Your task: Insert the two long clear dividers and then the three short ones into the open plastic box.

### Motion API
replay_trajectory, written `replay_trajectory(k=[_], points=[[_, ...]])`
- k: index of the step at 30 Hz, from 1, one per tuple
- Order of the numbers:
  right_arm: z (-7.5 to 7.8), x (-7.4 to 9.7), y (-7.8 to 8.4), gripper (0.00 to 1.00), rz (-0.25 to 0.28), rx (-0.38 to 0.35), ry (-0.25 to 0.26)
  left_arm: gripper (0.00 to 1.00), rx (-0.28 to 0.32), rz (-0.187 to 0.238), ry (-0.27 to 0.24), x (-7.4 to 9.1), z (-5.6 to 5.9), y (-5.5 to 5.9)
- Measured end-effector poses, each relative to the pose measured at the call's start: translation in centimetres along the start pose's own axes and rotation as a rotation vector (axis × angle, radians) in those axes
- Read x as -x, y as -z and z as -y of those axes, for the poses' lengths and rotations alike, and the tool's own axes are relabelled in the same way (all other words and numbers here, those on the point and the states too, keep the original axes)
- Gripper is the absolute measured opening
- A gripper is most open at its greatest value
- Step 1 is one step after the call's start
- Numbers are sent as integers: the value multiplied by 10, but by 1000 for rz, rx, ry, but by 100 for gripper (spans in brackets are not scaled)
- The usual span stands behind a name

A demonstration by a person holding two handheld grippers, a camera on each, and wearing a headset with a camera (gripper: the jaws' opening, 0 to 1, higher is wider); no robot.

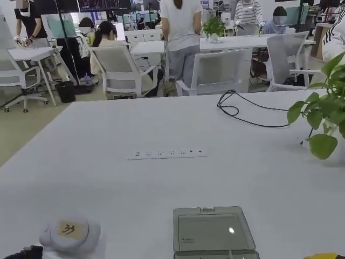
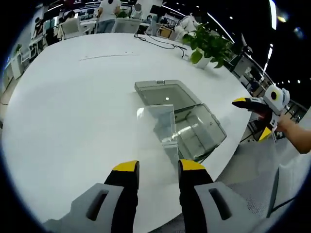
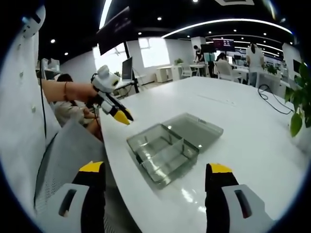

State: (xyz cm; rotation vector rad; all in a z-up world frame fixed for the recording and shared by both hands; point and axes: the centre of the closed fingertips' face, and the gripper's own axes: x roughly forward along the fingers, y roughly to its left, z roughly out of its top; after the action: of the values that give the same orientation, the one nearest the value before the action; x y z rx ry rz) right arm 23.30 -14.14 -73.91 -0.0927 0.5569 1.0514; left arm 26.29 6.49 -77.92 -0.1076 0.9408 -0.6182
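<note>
Left tool (image 2: 158, 167), bottom of left gripper view: two jaws noted, grey moulded shells with an oblong slot in each, black inner faces, yellow caps at the tips.

Right tool (image 3: 155, 170), bottom of right gripper view: the same grey shells, slots, black inner faces and yellow caps are recorded.

From outside, at upper left of the right gripper view and at the right edge of the left gripper view, each tool is seen as a white rounded body with black jaws ending in yellow.

White garment (image 3: 22, 97) along the left edge of the right gripper view, dotted with small dark points. A thin black cable (image 3: 43, 116) is traced down it. A narrow band (image 3: 64, 90) is worn at the wrist.

Lower left of head view: white domed housing (image 1: 70, 232) of a tool, tan round label, handwritten mark like 33.
</note>
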Motion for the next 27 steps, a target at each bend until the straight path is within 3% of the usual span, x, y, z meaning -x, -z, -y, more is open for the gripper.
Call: replay_trajectory(k=[5, 12, 15, 20, 27], points=[[-4, -4, -16, 80, 31, -44, 1, 30, 17, 64, 59, 2, 21, -12], [-10, -13, -50, 66, 92, -119, 13, 30, 33, 114, 131, 0, 47, -19], [-13, -18, -69, 60, 159, -178, 21, 30, 29, 137, 164, -2, 60, -23], [-16, -28, -79, 45, 170, -233, 33, 30, 16, 166, 210, -5, 80, -30], [-26, -45, -80, 30, 154, -321, 25, 30, -5, 190, 240, -6, 97, -36]])
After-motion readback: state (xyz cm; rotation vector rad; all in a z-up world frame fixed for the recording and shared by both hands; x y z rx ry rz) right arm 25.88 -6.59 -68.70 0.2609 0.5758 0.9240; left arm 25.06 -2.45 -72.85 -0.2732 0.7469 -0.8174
